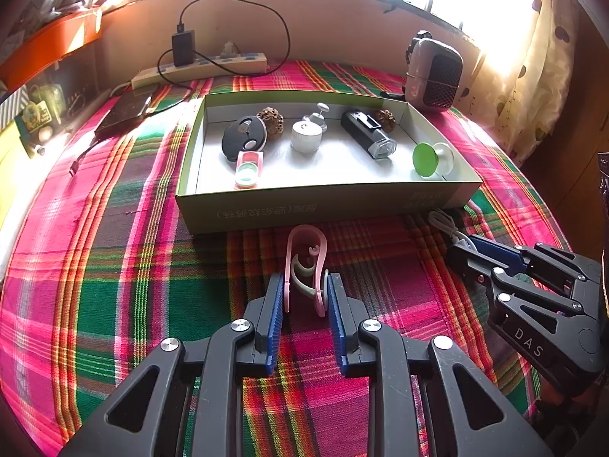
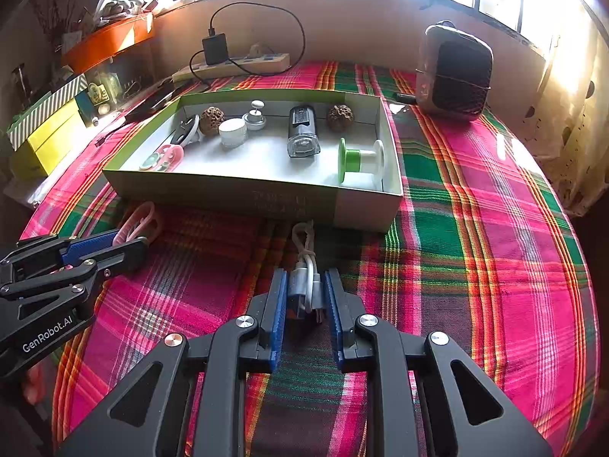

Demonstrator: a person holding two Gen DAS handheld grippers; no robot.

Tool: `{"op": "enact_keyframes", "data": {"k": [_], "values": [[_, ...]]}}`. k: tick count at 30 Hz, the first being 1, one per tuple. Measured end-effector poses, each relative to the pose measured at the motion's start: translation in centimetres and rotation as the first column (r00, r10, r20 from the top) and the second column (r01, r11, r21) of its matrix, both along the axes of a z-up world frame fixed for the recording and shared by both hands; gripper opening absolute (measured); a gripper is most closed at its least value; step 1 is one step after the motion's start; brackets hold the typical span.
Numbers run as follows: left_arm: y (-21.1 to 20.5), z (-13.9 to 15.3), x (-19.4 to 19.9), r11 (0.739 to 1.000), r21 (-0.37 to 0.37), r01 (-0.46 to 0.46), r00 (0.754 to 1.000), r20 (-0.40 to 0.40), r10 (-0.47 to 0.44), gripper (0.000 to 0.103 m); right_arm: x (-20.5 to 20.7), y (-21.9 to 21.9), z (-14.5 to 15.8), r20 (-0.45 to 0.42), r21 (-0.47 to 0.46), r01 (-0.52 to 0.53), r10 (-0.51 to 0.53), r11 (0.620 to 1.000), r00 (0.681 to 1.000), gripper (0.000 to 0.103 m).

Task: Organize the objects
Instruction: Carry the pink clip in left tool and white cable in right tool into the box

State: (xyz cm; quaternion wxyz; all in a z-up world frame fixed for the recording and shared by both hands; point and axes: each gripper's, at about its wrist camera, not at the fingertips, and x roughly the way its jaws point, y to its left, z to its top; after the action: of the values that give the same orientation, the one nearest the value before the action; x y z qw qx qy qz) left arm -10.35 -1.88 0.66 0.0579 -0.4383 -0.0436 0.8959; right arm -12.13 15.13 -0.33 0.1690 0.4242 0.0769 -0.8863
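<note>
The pink clip (image 1: 304, 266) is lying on the plaid cloth (image 1: 114, 266) just in front of the open box (image 1: 327, 205), its long axis running straight along the left gripper (image 1: 305, 297), whose blue pads are pinching its near legs. Beside it, the coiled white cable (image 2: 304, 278) is sitting lengthwise between the fingers of the right gripper (image 2: 304, 297), which are closing against its sides. Both things are pointing toward the box wall just ahead, so each hand is nearest its own load, and lifting over that wall looks like the coming move.
</note>
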Motion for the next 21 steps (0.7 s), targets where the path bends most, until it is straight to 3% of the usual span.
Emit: {"op": "enact_keyframes", "data": {"k": [21], "values": [[0.0, 0.4, 0.6, 1.0, -0.007, 0.001, 1.0, 0.001, -0.001, 0.02, 1.1, -0.4, 0.7, -0.012, -0.025, -0.026, 0.026, 0.999, 1.0, 0.021]]}}
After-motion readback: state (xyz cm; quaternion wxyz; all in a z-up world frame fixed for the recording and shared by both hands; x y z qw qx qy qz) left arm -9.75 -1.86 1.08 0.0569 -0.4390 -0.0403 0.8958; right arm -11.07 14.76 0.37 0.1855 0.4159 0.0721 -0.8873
